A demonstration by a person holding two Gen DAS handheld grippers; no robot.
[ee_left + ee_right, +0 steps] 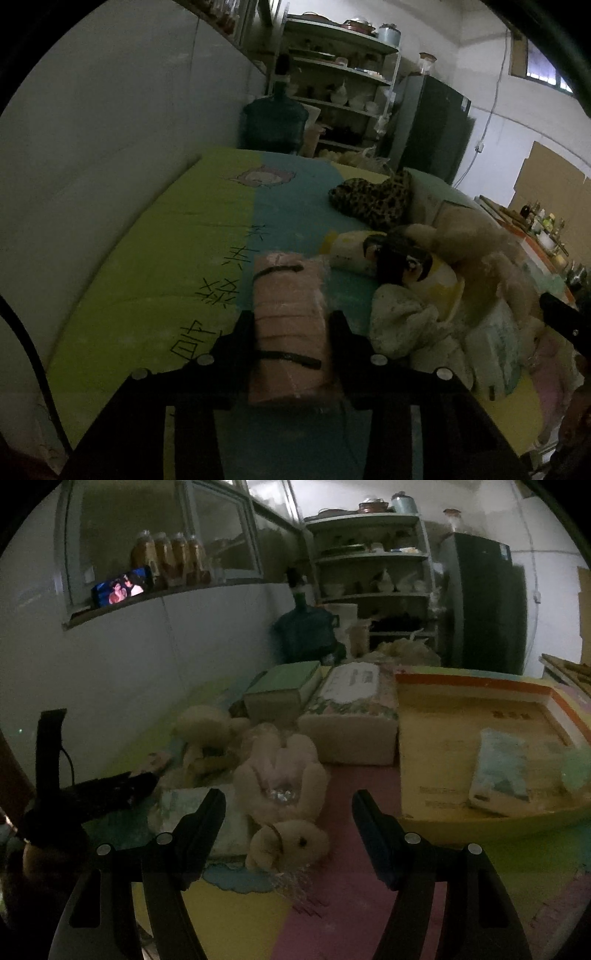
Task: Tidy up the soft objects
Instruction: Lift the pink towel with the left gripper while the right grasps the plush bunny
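Observation:
My left gripper (pixel 291 319) is shut on a pink wrapped pack (pixel 286 325) with dark bands, held above the green and blue mat (pixel 155 266). To its right lies a heap of soft things: a leopard-print cushion (pixel 373 199), a big beige plush bear (pixel 476 247), a doll-face pillow (pixel 399 258) and a cream fleece piece (pixel 402 317). My right gripper (pixel 288 805) is open over a cream plush bunny (pixel 284 794) on the pink mat (pixel 347 886). A tissue pack (pixel 498 771) lies on a cardboard box (pixel 443 746).
A white wall (pixel 110 129) runs along the left. A water jug (pixel 275 123), shelves (pixel 340 85) and a dark fridge (pixel 432 129) stand at the back. A green box (pixel 284 690) and a floral box (pixel 351 709) sit behind the bunny.

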